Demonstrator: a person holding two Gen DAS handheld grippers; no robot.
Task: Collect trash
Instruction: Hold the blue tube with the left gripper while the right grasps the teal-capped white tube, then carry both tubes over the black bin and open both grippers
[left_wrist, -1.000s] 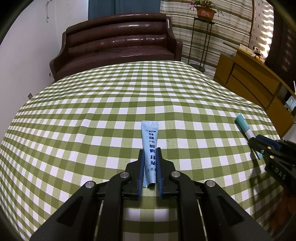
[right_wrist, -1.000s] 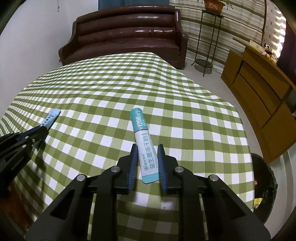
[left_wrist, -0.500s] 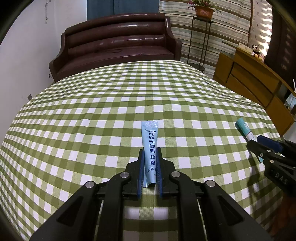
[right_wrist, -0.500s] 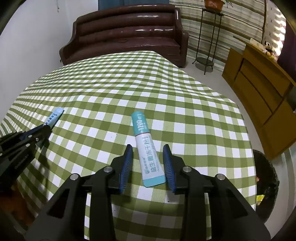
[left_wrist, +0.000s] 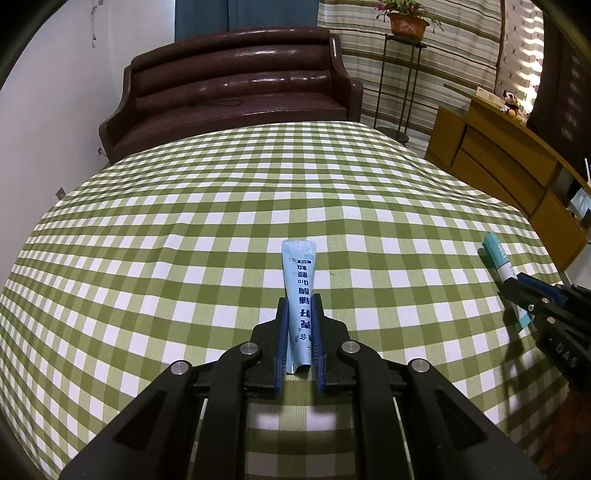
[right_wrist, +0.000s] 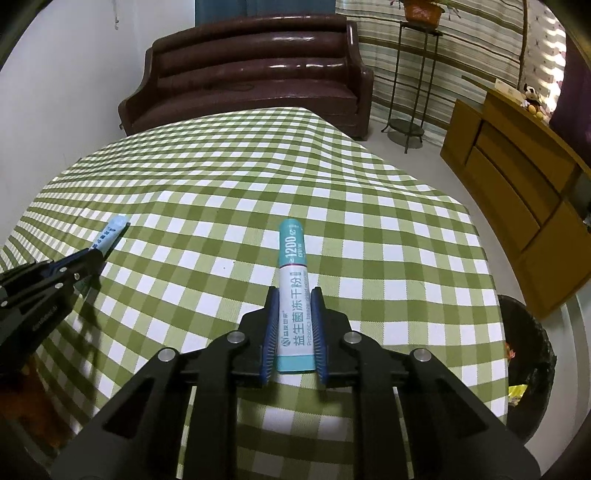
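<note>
Both tongs (left_wrist: 300, 306) (right_wrist: 294, 299) clamped, one sachet (left_wrist: 300, 291) (right_wrist: 293, 291) each

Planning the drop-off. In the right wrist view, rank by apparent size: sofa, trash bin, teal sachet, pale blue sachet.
1. Sofa
2. Trash bin, partly cut off by the frame edge
3. Teal sachet, enlarged by nearness to the camera
4. Pale blue sachet, partly hidden

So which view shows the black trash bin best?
The right wrist view: the black trash bin stands on the floor beside the table's right edge, with yellow wrappers inside. The left wrist view does not show it at all.
</note>
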